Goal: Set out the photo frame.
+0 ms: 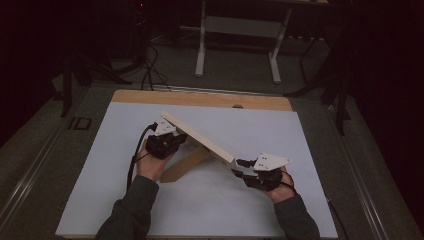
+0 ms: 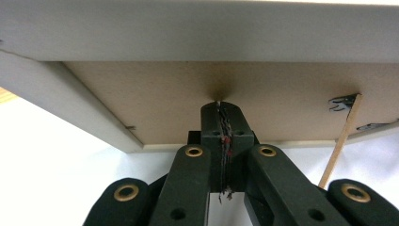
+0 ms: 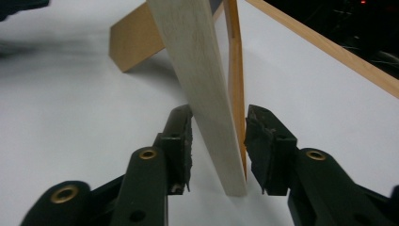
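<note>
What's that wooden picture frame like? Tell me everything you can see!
The picture frame looks like pale wood with a brown board back. It stands tilted on the white table, propped by a brown stand leg behind it. The left gripper, jaws shut, presses its tips against the back. The frame's end edge sits between the right gripper's open jaws, with gaps on both sides.
</note>
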Available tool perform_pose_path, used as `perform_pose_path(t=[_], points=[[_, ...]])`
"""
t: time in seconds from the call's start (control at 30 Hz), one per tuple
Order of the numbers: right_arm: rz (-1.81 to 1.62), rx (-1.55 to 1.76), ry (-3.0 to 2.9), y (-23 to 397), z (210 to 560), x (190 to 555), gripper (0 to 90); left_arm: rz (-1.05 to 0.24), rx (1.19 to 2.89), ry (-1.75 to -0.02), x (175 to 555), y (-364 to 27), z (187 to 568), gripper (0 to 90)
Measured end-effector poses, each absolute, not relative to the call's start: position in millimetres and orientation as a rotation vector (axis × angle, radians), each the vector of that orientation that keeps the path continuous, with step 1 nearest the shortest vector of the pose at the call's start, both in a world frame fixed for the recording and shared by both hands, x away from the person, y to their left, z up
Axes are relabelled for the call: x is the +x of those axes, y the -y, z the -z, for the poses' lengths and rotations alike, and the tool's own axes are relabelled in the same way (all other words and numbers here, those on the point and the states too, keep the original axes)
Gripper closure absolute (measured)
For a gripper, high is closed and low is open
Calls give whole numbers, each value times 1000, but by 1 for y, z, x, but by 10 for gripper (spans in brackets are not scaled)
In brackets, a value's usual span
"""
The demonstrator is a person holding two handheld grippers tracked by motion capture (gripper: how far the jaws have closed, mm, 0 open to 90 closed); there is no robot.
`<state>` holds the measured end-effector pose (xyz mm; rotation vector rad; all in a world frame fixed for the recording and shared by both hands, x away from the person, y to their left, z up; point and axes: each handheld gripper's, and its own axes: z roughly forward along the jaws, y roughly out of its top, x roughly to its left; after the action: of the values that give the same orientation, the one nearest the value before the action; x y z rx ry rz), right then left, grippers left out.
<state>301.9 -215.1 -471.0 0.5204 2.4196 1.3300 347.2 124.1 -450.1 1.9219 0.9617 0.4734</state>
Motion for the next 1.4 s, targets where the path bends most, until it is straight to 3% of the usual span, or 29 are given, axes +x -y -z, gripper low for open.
perform_pose_path(t=[0.2, 0.23, 0.33, 0.43, 1.4], points=[[-1355, 531, -2406, 234, 463, 302, 627, -482, 1921, -967, 347, -127, 449, 900], [-1370, 583, -2377, 239, 463, 305, 710, -482, 1920, -969, 347, -127, 449, 900], [-1354, 650, -2345, 236, 466, 309, 847, -484, 1917, -971, 347, -126, 449, 900], [-1349, 690, -2337, 229, 472, 313, 897, -482, 1913, -976, 348, -126, 449, 900], [-1367, 584, -2404, 194, 473, 302, 898, -482, 1941, -966, 355, -112, 447, 900]])
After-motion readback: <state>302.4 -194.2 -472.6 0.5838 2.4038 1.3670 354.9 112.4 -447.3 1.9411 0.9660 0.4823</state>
